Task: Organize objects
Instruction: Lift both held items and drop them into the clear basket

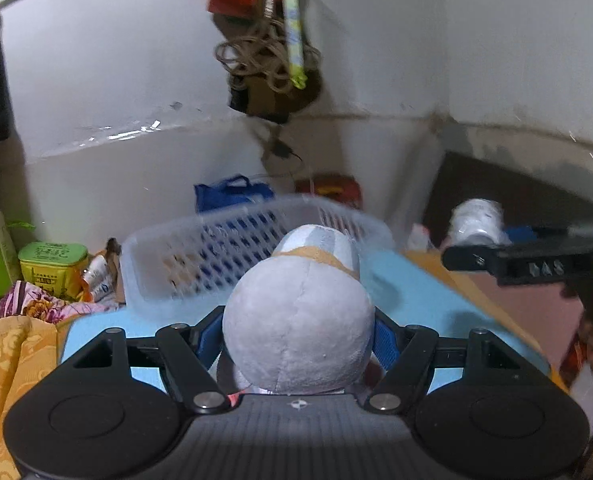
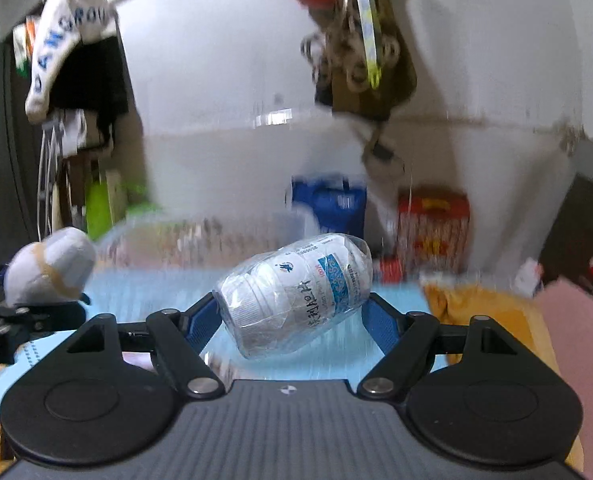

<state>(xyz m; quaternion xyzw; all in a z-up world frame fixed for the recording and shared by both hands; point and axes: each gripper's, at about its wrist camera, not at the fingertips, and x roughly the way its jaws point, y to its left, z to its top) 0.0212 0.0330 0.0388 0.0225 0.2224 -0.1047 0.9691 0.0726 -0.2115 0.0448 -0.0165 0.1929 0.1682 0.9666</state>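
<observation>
My left gripper (image 1: pixel 298 336) is shut on a grey plush toy (image 1: pixel 300 320) with a tan band, held above the light blue surface (image 1: pixel 416 300) just in front of a white lattice basket (image 1: pixel 232 248). My right gripper (image 2: pixel 292 312) is shut on a white pill bottle (image 2: pixel 296 292) wrapped in clear plastic, held tilted above the same blue surface (image 2: pixel 156 292). The plush also shows at the left of the right wrist view (image 2: pixel 48 268). The bottle and the right gripper show at the right of the left wrist view (image 1: pixel 476 220).
A green tin (image 1: pixel 52 264) and floral cloth (image 1: pixel 36 304) lie left of the basket. A blue bag (image 1: pixel 232 194) and a red box (image 2: pixel 432 228) stand against the white wall. Yellow cloth (image 2: pixel 488 312) and a pink board (image 2: pixel 576 340) lie at the right. Items hang on the wall (image 1: pixel 264 56).
</observation>
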